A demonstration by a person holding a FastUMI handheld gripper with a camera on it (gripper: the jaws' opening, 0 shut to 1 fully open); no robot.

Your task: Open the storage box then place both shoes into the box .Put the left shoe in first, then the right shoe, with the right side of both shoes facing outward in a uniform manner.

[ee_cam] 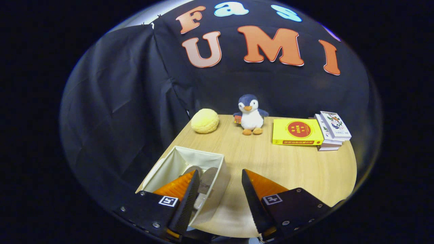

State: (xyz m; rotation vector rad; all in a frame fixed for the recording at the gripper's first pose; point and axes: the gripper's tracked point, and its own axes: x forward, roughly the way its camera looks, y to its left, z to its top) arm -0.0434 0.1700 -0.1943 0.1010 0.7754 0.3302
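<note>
Hovering above the near edge of a light wooden table [288, 166], the hand-held gripper [219, 184] has its fingers spread wide with nothing between them. An open cream fabric storage box [217, 183] sits at the table's near left corner, its right wall lying in the gap between the fingers and its left part behind the left finger. Inside it, pale grey shoe shapes [206, 179] rest close together; whether both shoes are there, and which way they face, cannot be told. Risk, as a judgement: the left finger hangs over the box, so a careless move could catch the soft wall, drag the box toward the table edge, or tip a shoe out of line. Farther back stand a yellow round plush [204, 120], a penguin toy [251, 114], a yellow book [297, 132] and stacked books [332, 130].
</note>
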